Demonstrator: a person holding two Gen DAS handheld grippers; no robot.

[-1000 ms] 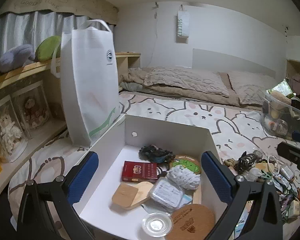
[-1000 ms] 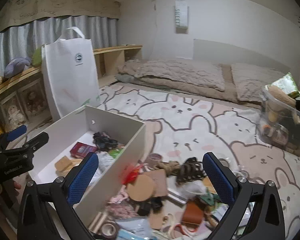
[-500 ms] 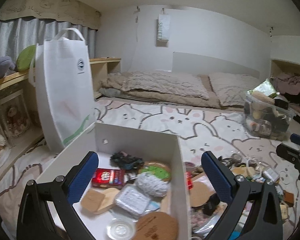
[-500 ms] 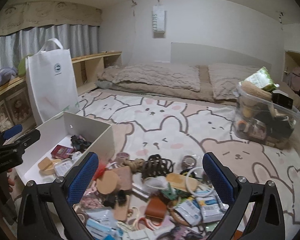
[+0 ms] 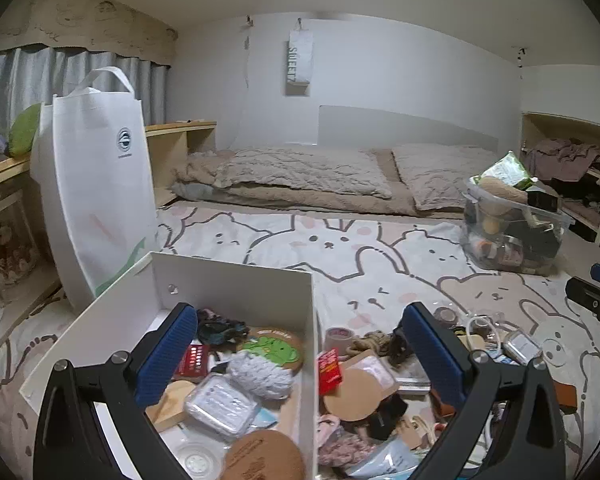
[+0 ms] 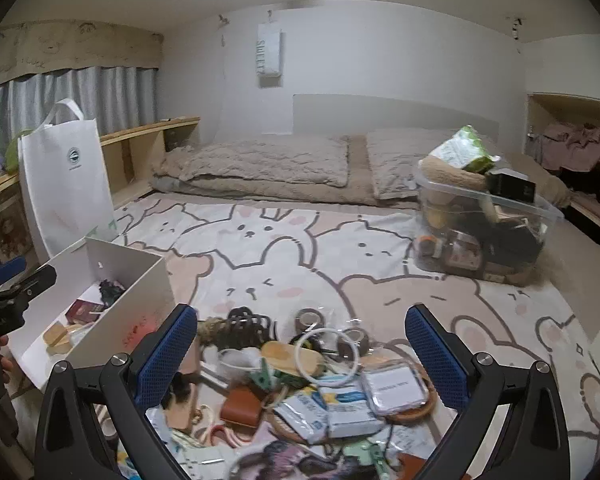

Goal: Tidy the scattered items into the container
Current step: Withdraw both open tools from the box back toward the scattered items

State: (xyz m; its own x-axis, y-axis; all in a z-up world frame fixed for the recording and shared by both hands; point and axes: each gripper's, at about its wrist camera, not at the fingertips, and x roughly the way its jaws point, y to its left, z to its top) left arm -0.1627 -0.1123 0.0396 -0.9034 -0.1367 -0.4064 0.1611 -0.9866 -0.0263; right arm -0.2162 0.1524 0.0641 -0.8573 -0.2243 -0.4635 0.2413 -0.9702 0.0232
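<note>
Both my grippers have swung rightward. Left gripper point(image 5: 300, 344), wide and empty, straddles the white box's point(image 5: 236, 280) right wall; right gripper point(image 6: 300, 340), wide, hovers above the scattered pile point(image 6: 300, 380) beside it.

One white box point(image 5: 236, 288), one tote bag point(image 5: 96, 184), two pillows point(image 5: 300, 170)

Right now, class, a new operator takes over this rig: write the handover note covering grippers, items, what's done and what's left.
Left gripper: open, empty, over the white box's right wall.
Right gripper: open, empty, above the pile.
White box: already holds a red packet, green coaster, yarn ball and more.
Left to do: the scattered pile on the blanket beside the box, including a white ring and brown pouch.
</note>
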